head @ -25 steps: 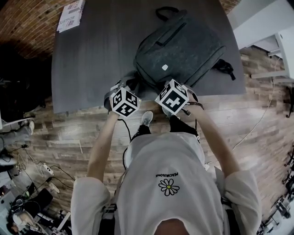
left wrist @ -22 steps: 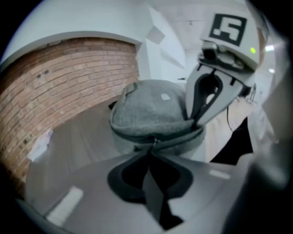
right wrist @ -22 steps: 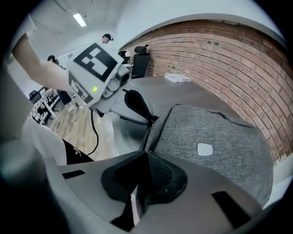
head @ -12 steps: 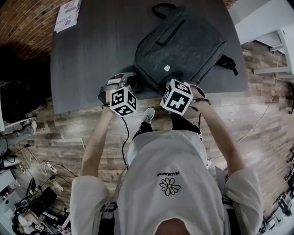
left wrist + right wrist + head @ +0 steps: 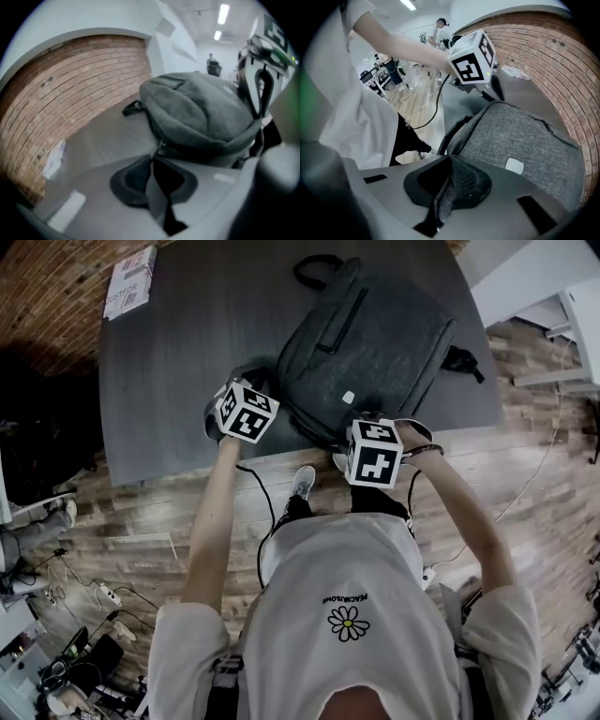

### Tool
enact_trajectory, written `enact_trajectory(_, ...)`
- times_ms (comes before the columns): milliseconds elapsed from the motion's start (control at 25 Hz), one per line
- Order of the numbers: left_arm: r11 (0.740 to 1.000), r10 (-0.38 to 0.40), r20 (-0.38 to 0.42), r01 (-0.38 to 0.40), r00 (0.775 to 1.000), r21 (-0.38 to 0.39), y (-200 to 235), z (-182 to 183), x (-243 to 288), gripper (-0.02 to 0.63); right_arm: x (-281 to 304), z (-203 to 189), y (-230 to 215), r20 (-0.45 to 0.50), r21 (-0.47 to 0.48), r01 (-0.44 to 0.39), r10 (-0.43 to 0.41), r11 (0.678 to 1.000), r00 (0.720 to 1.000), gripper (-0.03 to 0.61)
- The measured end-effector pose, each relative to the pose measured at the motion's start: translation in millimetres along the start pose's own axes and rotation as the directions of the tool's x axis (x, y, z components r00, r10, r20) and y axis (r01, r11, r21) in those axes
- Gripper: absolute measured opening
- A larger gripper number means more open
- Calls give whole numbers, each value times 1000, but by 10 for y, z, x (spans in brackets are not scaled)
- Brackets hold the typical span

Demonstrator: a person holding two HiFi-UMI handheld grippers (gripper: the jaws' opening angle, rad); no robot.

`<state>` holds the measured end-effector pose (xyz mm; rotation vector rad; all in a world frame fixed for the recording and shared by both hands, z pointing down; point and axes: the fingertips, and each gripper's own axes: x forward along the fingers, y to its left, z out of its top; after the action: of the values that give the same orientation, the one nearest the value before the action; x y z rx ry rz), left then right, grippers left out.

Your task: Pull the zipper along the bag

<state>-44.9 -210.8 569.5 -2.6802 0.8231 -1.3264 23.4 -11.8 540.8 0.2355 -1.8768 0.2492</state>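
A dark grey backpack [image 5: 375, 334] lies flat on the grey table [image 5: 169, 381], its near edge by the table's front. My left gripper [image 5: 253, 382] is at the bag's near-left corner. In the left gripper view [image 5: 153, 161] its jaws are opening, with the dark zipper pull [image 5: 159, 149] still running between the pads. My right gripper [image 5: 361, 421] is at the bag's near edge, shut on a fold of the grey bag fabric [image 5: 449, 185]. Both marker cubes hide the jaws from the head view.
A printed booklet [image 5: 129, 282] lies at the table's far-left corner. A brick wall [image 5: 70, 89] curves behind the table. Wood floor, a trailing cable [image 5: 262, 512] and the person's shoe [image 5: 300, 482] lie below the table's front edge. The bag's carry handle [image 5: 314, 263] points away.
My left gripper has moved away from the right one, farther onto the table along the bag's left corner. The right gripper has shifted slightly right and stays on the near edge.
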Motion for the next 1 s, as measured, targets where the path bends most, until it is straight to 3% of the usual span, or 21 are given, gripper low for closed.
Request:
enact_trajectory(200, 1000, -16, 2, 16, 1000, 17, 15, 226, 350, 25, -70, -221, 68, -3, 5, -25, 25, 1000, 1000, 15)
enact_trajectory(480, 996, -33, 23, 31, 999, 84, 61, 438, 595, 24, -40, -235, 32, 25, 52, -18, 17, 998, 1000, 17)
enact_trajectory(680, 987, -33, 49, 25, 998, 158, 17, 386, 509, 6, -163, -201, -33, 149, 158, -10, -14, 987, 989, 34)
enact_trajectory(760, 986, -34, 49, 25, 998, 164, -1, 387, 510, 6, -382, -72, -154, 271, 237, 18, -84, 971, 959, 46)
enact_trajectory(840, 987, -33, 54, 24, 998, 158, 0, 382, 518, 6, -711, 85, -511, 390, 355, 71, -217, 932, 895, 110)
enact_trajectory(880, 988, -30, 58, 21, 998, 154, 7, 383, 523, 6, -880, 110, -796, 405, 411, 144, -322, 900, 856, 109)
enact_trajectory(920, 988, -26, 61, 16, 998, 151, 17, 384, 525, 6, -1029, 70, -1138, 372, 466, 255, -449, 847, 812, 92)
enact_trajectory(1000, 989, -16, 64, 7, 998, 147, 35, 387, 521, 6, -1210, -222, -1833, 164, 547, 506, -677, 667, 717, 9)
